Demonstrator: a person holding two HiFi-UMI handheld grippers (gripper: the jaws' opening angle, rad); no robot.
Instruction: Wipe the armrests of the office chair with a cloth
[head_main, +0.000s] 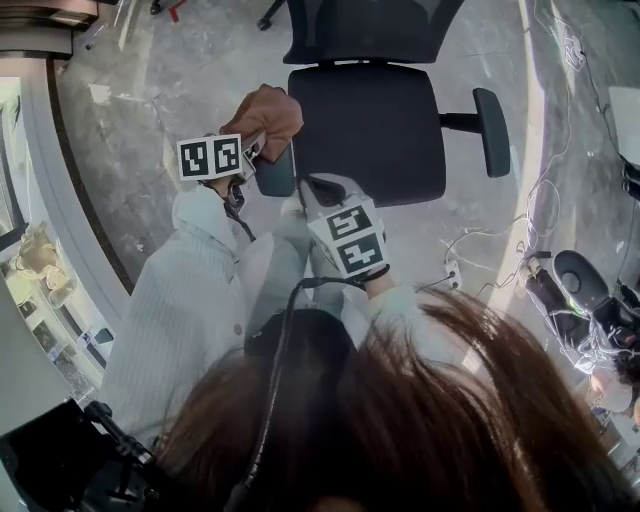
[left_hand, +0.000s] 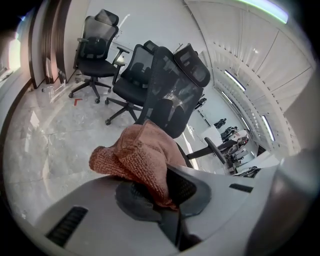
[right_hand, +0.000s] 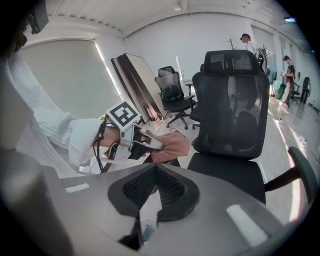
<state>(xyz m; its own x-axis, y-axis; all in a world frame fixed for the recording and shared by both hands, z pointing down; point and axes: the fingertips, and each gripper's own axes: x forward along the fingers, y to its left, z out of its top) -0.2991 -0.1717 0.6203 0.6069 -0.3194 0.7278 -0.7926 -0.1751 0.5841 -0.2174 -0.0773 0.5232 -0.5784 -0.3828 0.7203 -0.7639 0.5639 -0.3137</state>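
Rust-coloured cloth (head_main: 268, 115), bunched, clamped in the jaws of the left hand-held gripper (head_main: 262, 150) over the near armrest (head_main: 275, 175) of the office chair (head_main: 370, 125); contact cannot be told. Right hand-held gripper (right_hand: 156, 172) just beside, jaws closed, empty. Far armrest (head_main: 491, 130) bare.

The head camera sits above the person's hair (head_main: 420, 420) and looks steeply down on the office chair (head_main: 368, 125), with the left gripper (head_main: 258, 148) and right gripper (head_main: 312, 190) close beneath it. The left gripper view looks along its own jaws, the cloth (left_hand: 142, 160) filling the near field, toward the chair's backrest (left_hand: 172, 95) and other chairs (left_hand: 95, 45) beyond. The right gripper view faces that backrest from the seat's front, close by. It shares the left gripper, the cloth and the armrest (right_hand: 302, 172) at the right with the head view.
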